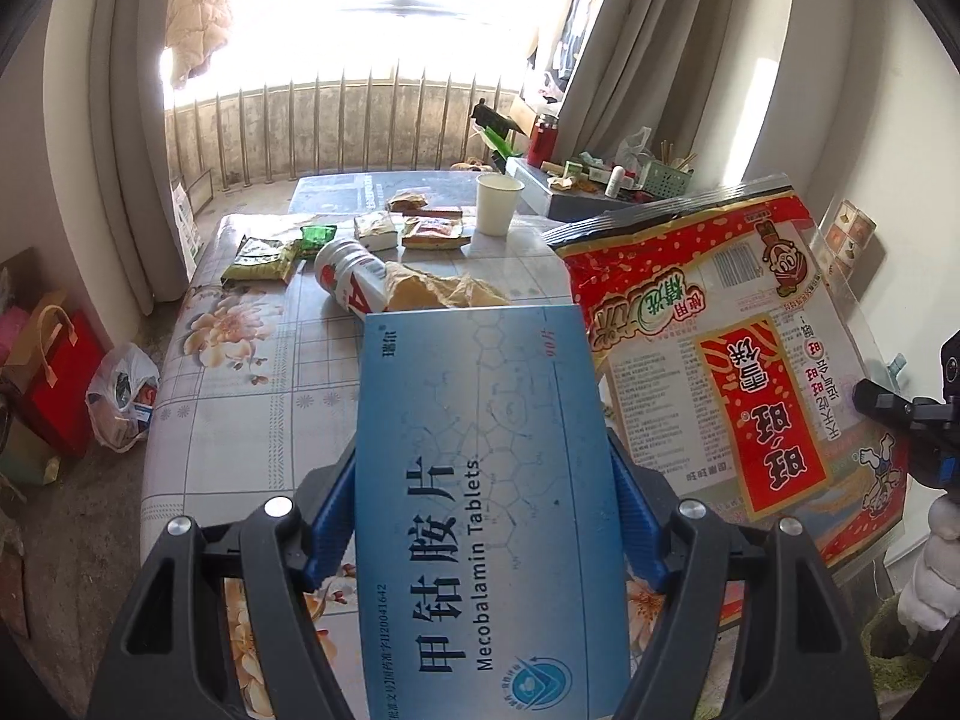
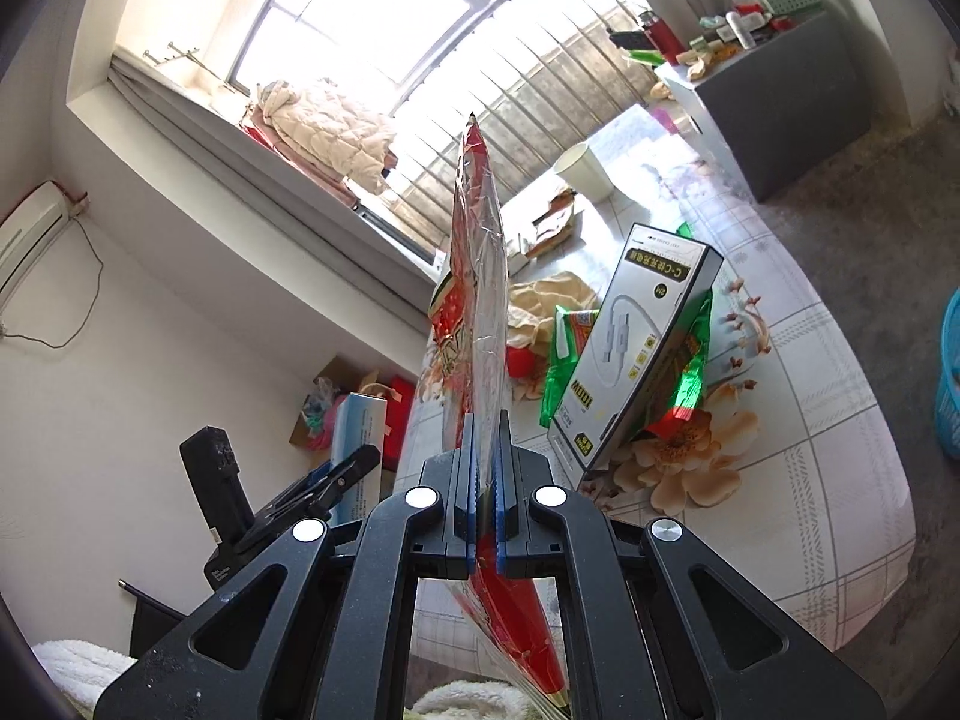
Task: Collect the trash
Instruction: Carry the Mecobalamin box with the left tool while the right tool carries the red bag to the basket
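Nearby, toppled can (image 1: 351, 279) and paper cup (image 1: 497, 204) on floral table (image 1: 240, 360).

This is a room in a home. Curtains (image 1: 129, 120) hang by a big window (image 2: 384, 18), and a table (image 1: 240, 372) has a flower cloth.
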{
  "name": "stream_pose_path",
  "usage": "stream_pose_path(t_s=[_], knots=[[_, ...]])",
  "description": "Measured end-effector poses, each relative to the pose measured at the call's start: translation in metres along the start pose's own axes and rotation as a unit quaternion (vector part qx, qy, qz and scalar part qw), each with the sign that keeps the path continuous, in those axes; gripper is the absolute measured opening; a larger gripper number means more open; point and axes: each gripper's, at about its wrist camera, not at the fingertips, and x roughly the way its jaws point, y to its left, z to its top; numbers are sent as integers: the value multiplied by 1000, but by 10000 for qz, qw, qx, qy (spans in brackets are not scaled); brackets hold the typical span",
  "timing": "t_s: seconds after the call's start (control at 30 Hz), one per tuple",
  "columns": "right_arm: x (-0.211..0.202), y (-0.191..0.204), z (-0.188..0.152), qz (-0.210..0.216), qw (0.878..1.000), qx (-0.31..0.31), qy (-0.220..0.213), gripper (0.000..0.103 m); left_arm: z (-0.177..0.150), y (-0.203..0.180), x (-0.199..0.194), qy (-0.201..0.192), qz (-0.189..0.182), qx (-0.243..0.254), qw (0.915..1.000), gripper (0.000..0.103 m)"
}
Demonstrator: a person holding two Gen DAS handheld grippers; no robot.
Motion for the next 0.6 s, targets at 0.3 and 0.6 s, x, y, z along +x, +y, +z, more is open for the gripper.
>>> stream_pose_path(t_s=[0.3, 0.6], knots=[[-103, -36, -7, -404, 9941, 186, -991, 3, 24, -89, 0, -166, -1032, 373, 9938, 71], [-223, -106, -35, -1439, 9583, 1018, -2250, 3, 47, -229, 40, 408, -2328, 970, 9668, 71]])
